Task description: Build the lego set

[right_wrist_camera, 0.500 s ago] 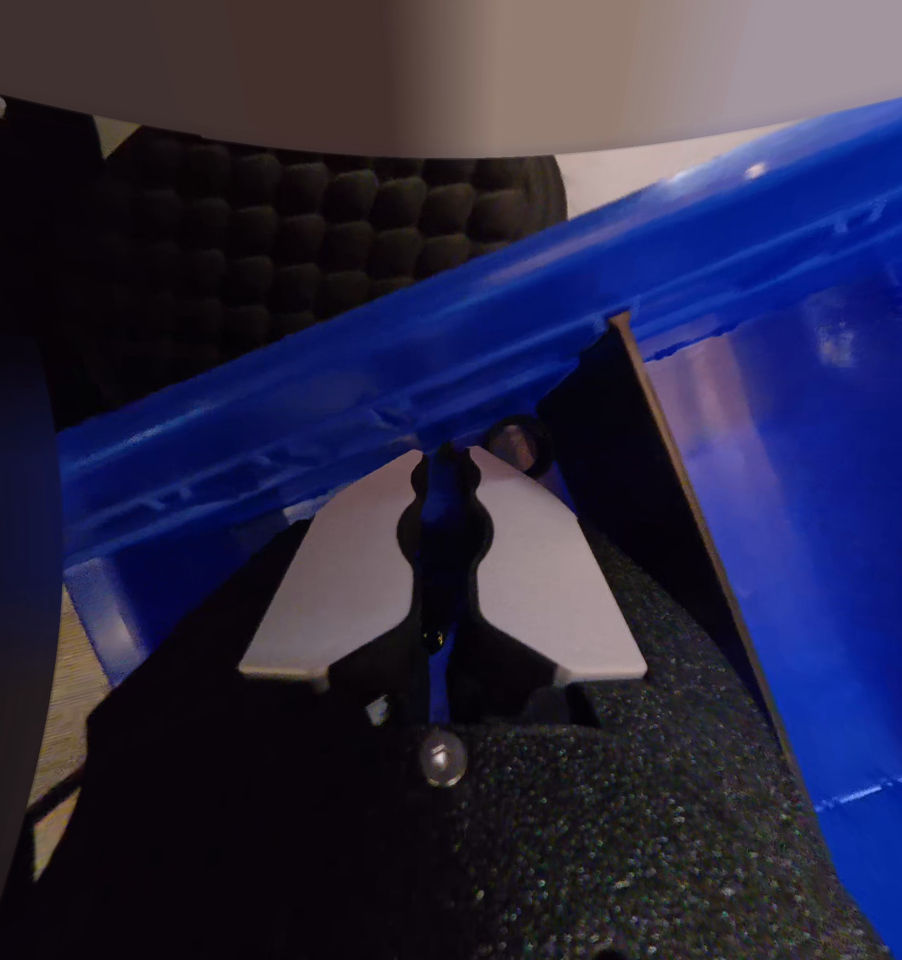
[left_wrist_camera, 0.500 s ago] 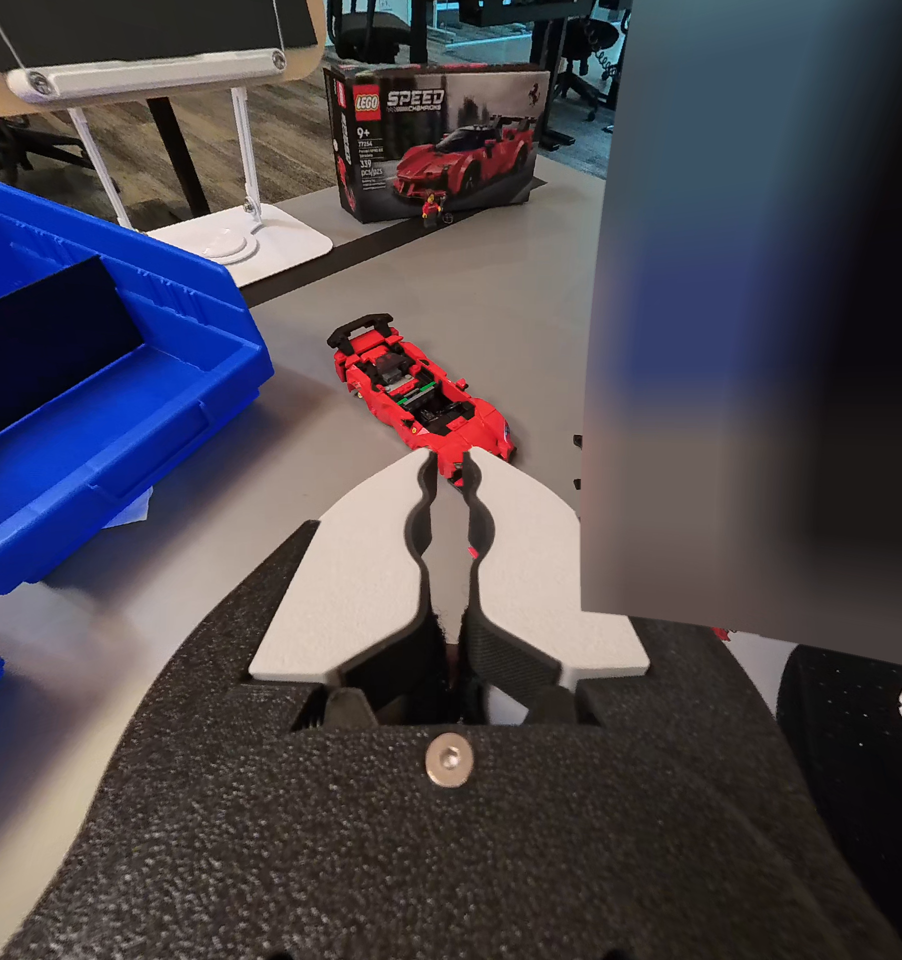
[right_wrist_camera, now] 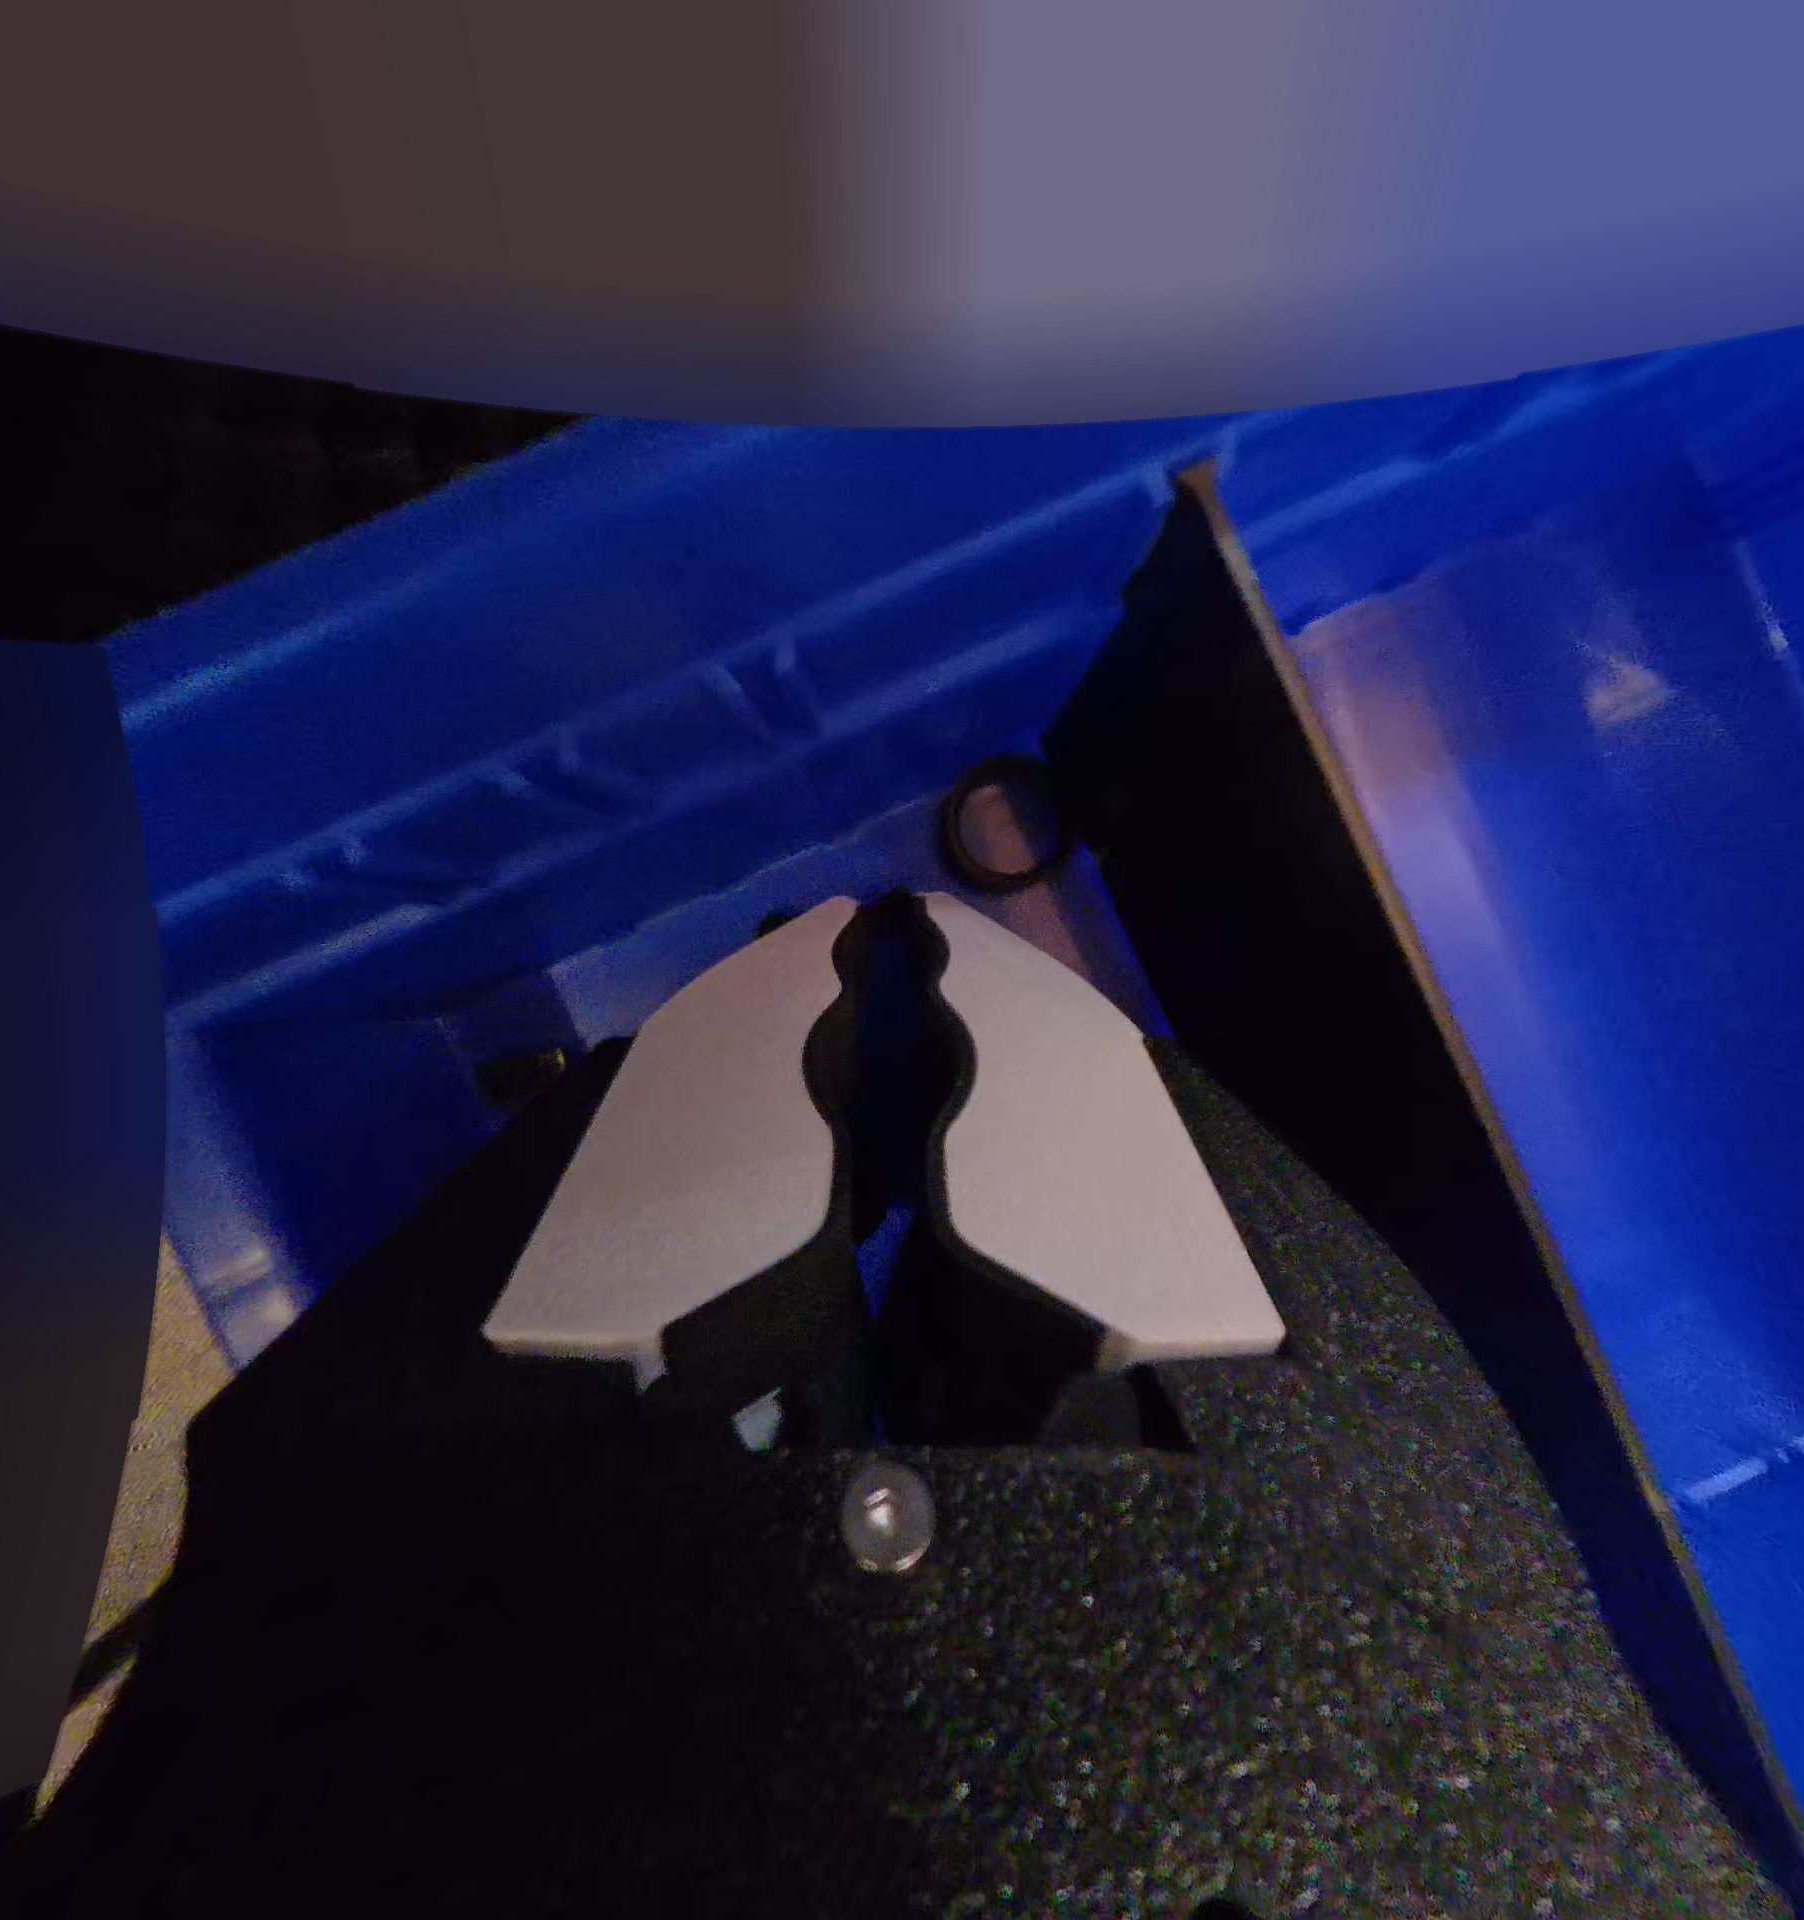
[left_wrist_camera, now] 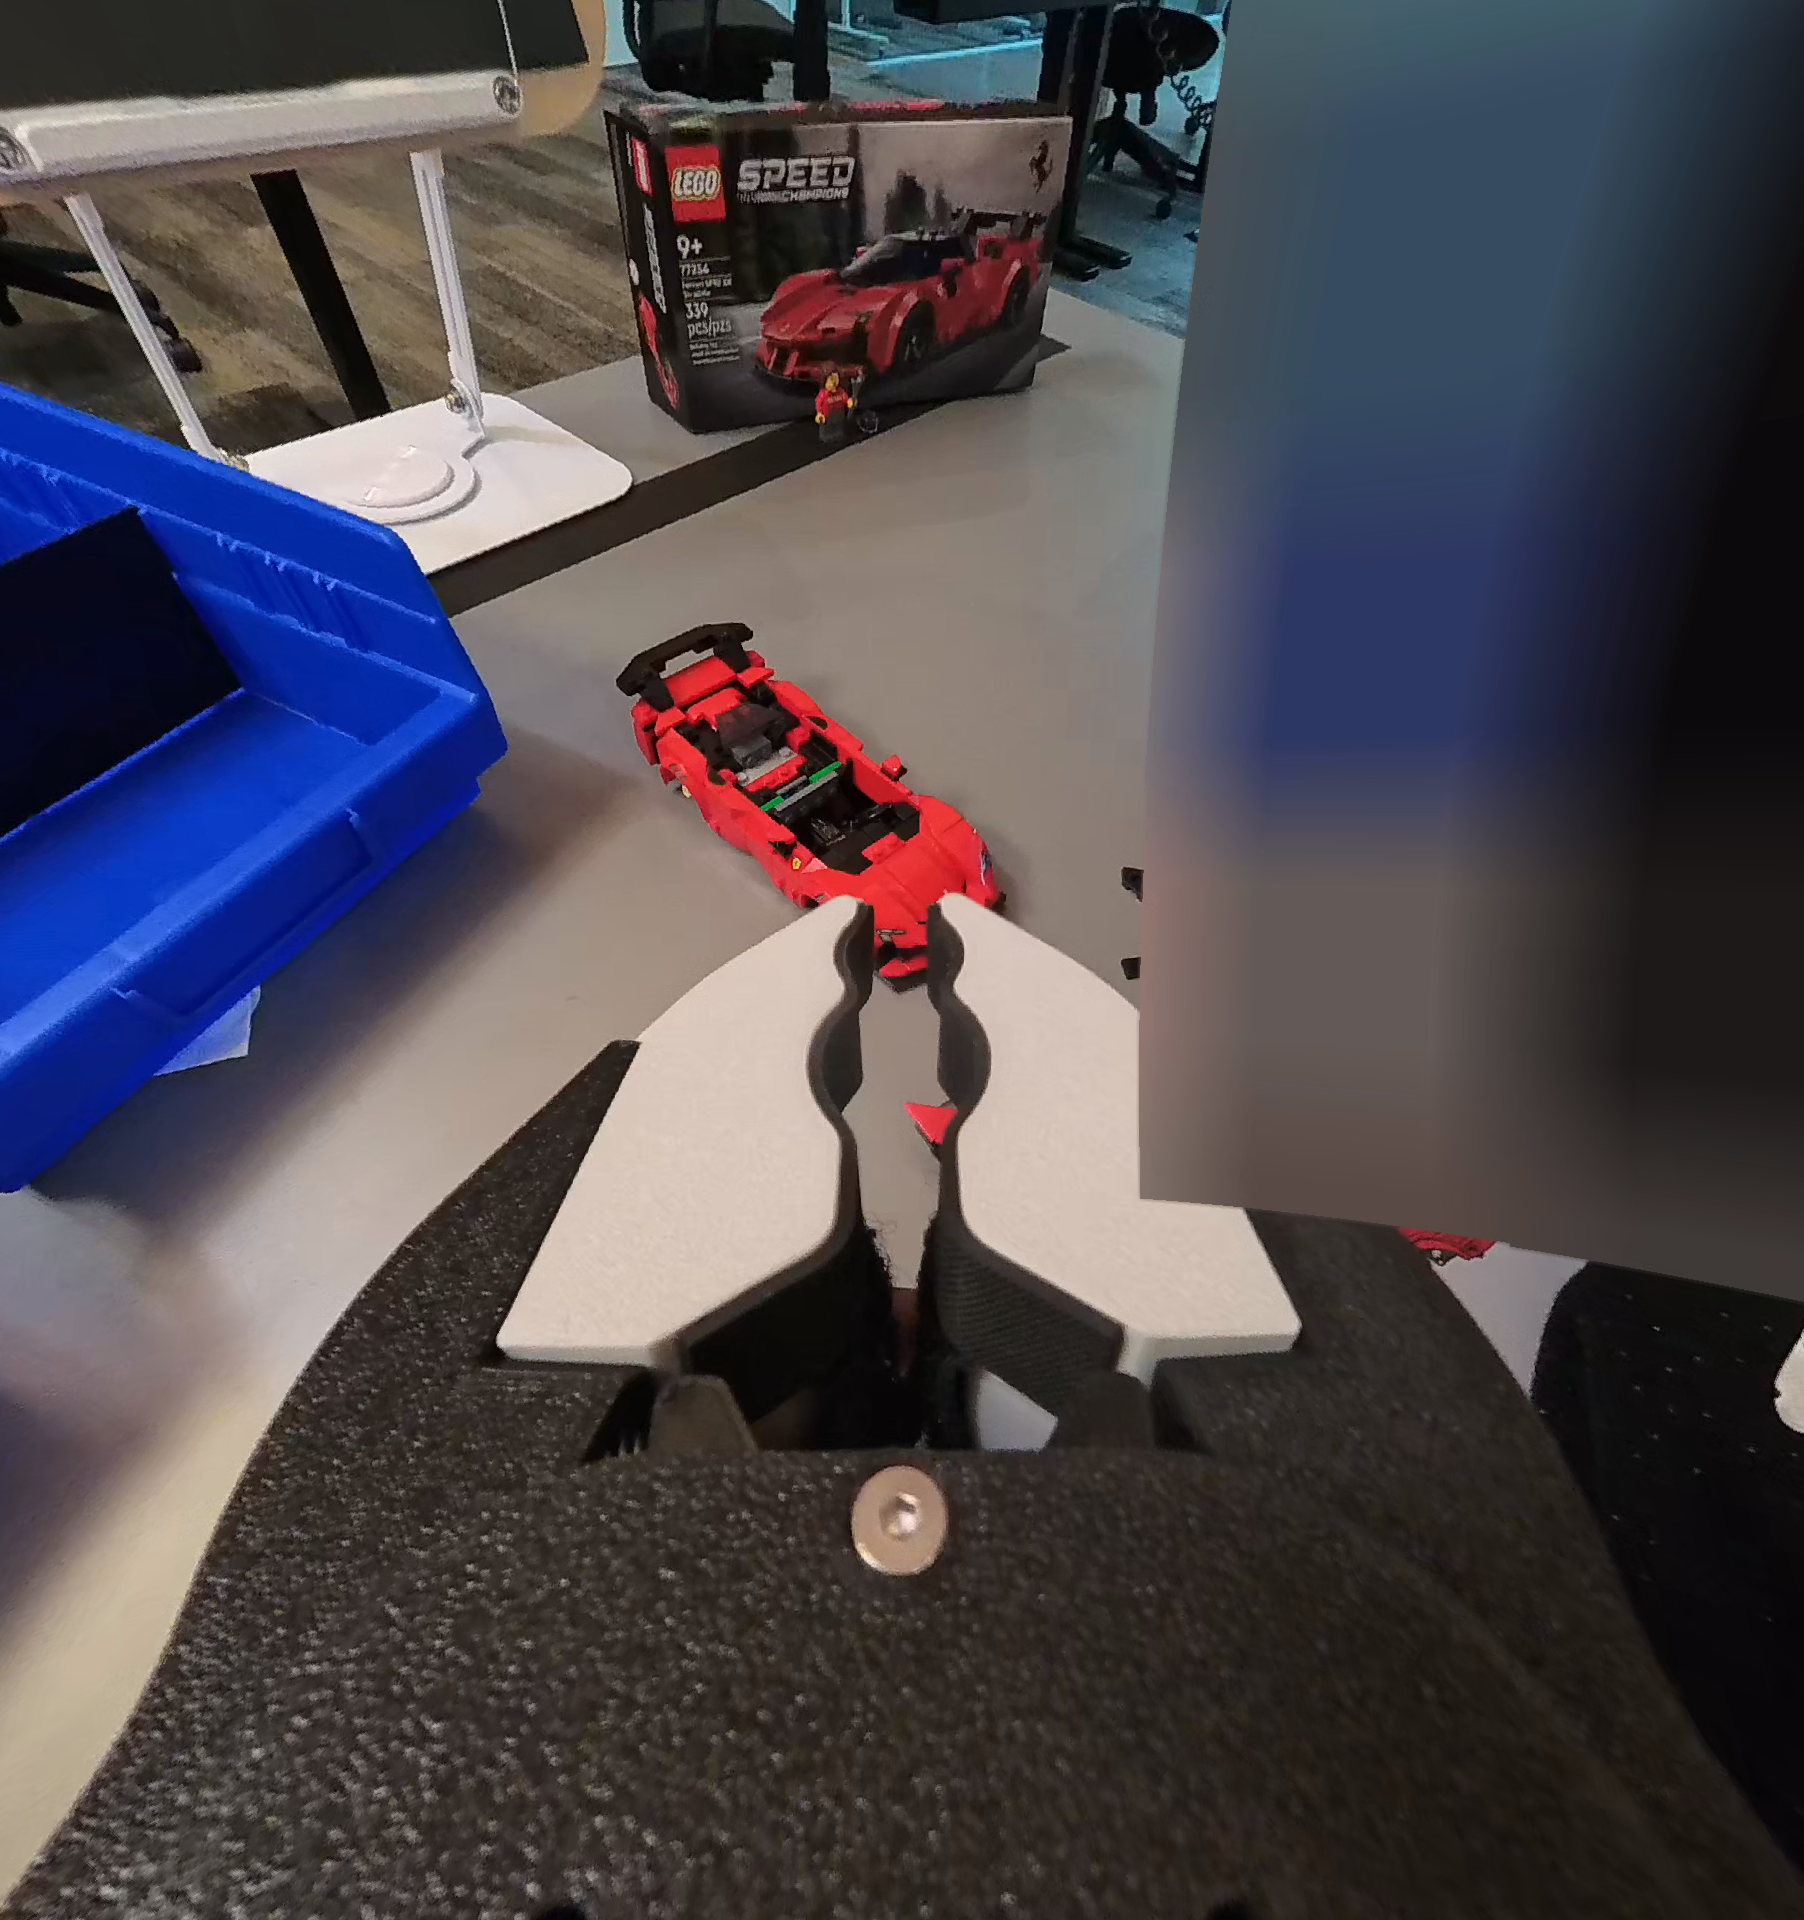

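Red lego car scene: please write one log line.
left tool: slightly open, empty | red lego car: on table | right tool: shut, in blue bin

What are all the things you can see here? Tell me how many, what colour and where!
Toy car: 1, red and black, part-built, middle of the table.
Loose brick: 1, red, small, on the table between the left fingers.
Set box: 1, dark with a red car picture, far edge of the table.
Minifigure: 1, red, standing before the box.
Bin: 1, blue with a black divider, left of the car.
Ring: 1, black, inside a blue bin, beyond the right fingertips.
Stand: 1, white, behind the bin.
Table: 1, grey.
Left hand-held gripper: 1, slightly open, empty.
Right hand-held gripper: 1, nearly closed.
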`<state>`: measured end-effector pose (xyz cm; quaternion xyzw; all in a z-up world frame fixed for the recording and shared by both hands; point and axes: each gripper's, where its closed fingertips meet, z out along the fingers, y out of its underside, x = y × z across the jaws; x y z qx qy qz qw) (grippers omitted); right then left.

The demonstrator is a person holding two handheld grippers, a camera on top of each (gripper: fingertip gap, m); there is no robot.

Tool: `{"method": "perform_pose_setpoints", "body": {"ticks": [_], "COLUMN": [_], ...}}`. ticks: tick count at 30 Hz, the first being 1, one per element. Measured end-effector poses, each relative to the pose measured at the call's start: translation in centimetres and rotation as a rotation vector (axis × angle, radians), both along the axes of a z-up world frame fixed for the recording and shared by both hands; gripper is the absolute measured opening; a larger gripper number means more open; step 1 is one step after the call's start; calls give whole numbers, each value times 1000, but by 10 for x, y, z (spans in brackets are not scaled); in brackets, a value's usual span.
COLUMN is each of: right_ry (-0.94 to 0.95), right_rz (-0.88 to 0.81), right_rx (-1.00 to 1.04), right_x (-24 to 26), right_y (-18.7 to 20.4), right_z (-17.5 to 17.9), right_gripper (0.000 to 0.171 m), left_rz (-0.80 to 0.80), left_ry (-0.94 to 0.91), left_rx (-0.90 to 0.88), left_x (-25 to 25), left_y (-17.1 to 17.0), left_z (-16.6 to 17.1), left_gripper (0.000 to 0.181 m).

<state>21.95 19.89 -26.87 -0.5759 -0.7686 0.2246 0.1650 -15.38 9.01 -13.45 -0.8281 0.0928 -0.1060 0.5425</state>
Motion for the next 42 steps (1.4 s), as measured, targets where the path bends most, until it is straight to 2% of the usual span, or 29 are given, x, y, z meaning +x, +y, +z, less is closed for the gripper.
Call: {"method": "perform_pose_setpoints", "body": {"ticks": [3,6,8,11,14,17,21,24,32,38,42], "right_ry": [109,421,651,916,1051,1142,1155,1134,1040,1021,1018], "right_rz": [-78,-209,-308,-327,-289,-223,-168,-161,-155,-162,-176], "right_rx": [17,-60,-224,-507,-828,-1089,-1303,-1383,-1429,-1436,-1436], "right_x": [4,-7,-16,-32,-54,-79,-119,-148,-191,-197,-197], "right_y": [10,20,23,8,-17,-47,-87,-107,-138,-140,-137], "right_z": [30,86,128,184,226,256,262,256,247,245,241], "right_gripper": [8,8,8,8,7,7,7,7,7,7,7], "left_rz": [-1,-11,-52,-164,-330,-537,-798,-922,-984,-986,-999], "left_ry": [-4,-47,-96,-90,21,126,206,298,429,436,433], "left_rx": [19,77,132,201,360,576,749,759,739,726,697], "left_x": [2,10,24,51,87,130,180,196,194,191,191], "left_y": [-3,0,8,23,34,28,3,-12,-30,-28,-25], "left_z": [4,9,13,17,40,76,114,120,115,110,106], "left_gripper": [9,10,16,33,36,31,25,22,22,10,8]}}
